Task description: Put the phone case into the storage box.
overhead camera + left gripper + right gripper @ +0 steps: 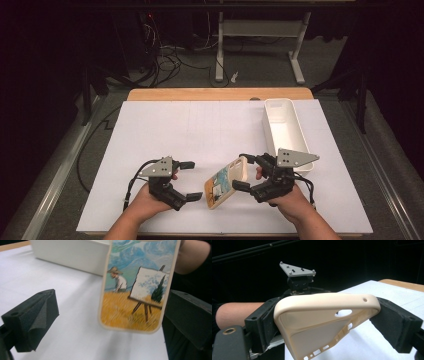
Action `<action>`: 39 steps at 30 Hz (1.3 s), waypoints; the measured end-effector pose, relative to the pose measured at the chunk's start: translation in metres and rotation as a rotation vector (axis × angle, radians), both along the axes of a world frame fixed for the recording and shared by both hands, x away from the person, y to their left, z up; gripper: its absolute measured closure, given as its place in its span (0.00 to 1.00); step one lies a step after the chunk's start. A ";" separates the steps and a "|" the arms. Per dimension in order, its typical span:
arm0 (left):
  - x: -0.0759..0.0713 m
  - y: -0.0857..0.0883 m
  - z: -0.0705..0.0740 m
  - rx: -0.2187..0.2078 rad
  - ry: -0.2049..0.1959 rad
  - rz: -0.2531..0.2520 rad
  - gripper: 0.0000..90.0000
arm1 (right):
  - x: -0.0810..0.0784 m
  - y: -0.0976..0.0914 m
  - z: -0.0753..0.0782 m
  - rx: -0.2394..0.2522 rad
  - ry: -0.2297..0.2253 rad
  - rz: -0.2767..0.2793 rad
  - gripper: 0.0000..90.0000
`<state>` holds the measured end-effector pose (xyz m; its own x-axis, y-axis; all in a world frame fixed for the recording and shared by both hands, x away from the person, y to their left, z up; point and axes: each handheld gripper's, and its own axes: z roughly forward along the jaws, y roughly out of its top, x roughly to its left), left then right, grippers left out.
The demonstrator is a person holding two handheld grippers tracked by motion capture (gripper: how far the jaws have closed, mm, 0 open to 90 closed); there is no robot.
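You are working in a lab or test room set up for recording, not a home. Your wooden table is covered by a plain white sheet. Beyond it lies grey carpet with loose cables, the white metal legs of another desk, and dark surroundings.

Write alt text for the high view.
The right gripper holds a cream phone case tilted above a white table. The left gripper sits open beside it; a white bin stands at the right.
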<state>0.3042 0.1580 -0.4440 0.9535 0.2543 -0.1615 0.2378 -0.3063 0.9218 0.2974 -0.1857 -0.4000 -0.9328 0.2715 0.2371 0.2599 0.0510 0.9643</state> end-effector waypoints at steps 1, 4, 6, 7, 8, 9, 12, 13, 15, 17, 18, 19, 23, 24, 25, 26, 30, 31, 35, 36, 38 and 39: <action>0.000 0.000 0.000 0.000 0.000 0.000 0.01 | 0.000 0.000 0.000 0.000 -0.001 -0.003 0.15; -0.002 0.019 -0.002 0.014 0.002 0.078 0.00 | -0.001 -0.001 0.001 -0.002 -0.004 -0.007 0.15; -0.003 0.030 -0.003 0.031 0.003 0.107 0.00 | -0.001 -0.001 0.001 -0.009 -0.007 -0.012 0.15; -0.003 0.034 -0.005 0.039 0.004 0.123 0.00 | -0.001 0.000 0.000 -0.013 -0.011 -0.014 0.15; -0.003 0.039 -0.006 0.047 0.006 0.141 0.00 | -0.001 0.000 0.000 -0.015 -0.012 -0.015 0.15; -0.004 0.043 -0.008 0.049 0.001 0.160 0.00 | -0.001 0.000 0.000 -0.016 -0.013 -0.019 0.15; -0.005 0.052 -0.012 0.031 0.004 0.220 0.00 | 0.000 -0.001 0.000 -0.021 -0.011 -0.026 0.15; -0.006 0.054 -0.012 0.020 -0.002 0.245 0.00 | 0.000 -0.001 0.000 -0.022 -0.011 -0.028 0.15; -0.007 0.056 -0.012 0.011 -0.006 0.267 0.00 | 0.000 -0.001 0.000 -0.023 -0.009 -0.030 0.15; -0.009 0.058 -0.010 0.013 -0.022 0.307 0.00 | 0.000 -0.001 0.000 -0.030 -0.015 -0.038 0.15; -0.011 0.060 -0.010 0.022 -0.027 0.337 0.00 | -0.001 -0.001 0.000 -0.034 -0.021 -0.045 0.15; -0.011 0.061 -0.011 0.025 -0.021 0.355 0.00 | -0.001 -0.002 0.000 -0.034 -0.022 -0.047 0.14; -0.014 0.064 -0.011 0.051 -0.026 0.414 0.00 | -0.002 -0.003 0.001 -0.048 -0.031 -0.061 0.15; -0.015 0.064 -0.011 0.065 -0.042 0.435 0.00 | -0.002 -0.004 0.001 -0.058 -0.039 -0.068 0.14; -0.016 0.065 -0.011 0.060 -0.037 0.440 0.00 | -0.003 -0.004 0.001 -0.062 -0.043 -0.073 0.14; -0.015 0.066 -0.012 0.057 -0.036 0.444 0.00 | -0.003 -0.005 0.001 -0.063 -0.047 -0.077 0.14; -0.016 0.069 -0.013 0.048 -0.043 0.467 0.00 | -0.006 -0.006 0.002 -0.081 -0.063 -0.100 0.14; -0.016 0.069 -0.013 0.048 -0.043 0.467 0.00 | -0.006 -0.007 0.002 -0.080 -0.067 -0.104 0.14; -0.018 0.072 -0.014 0.028 -0.054 0.482 0.00 | -0.008 -0.009 0.004 -0.085 -0.076 -0.126 0.14; -0.018 0.072 -0.014 0.034 -0.057 0.486 0.00 | -0.008 -0.010 0.004 -0.087 -0.079 -0.133 0.14; -0.018 0.072 -0.014 0.033 -0.061 0.494 0.00 | -0.009 -0.012 0.004 -0.089 -0.081 -0.142 0.14; -0.018 0.072 -0.014 0.033 -0.061 0.494 0.00 | -0.009 -0.012 0.004 -0.091 -0.084 -0.149 0.14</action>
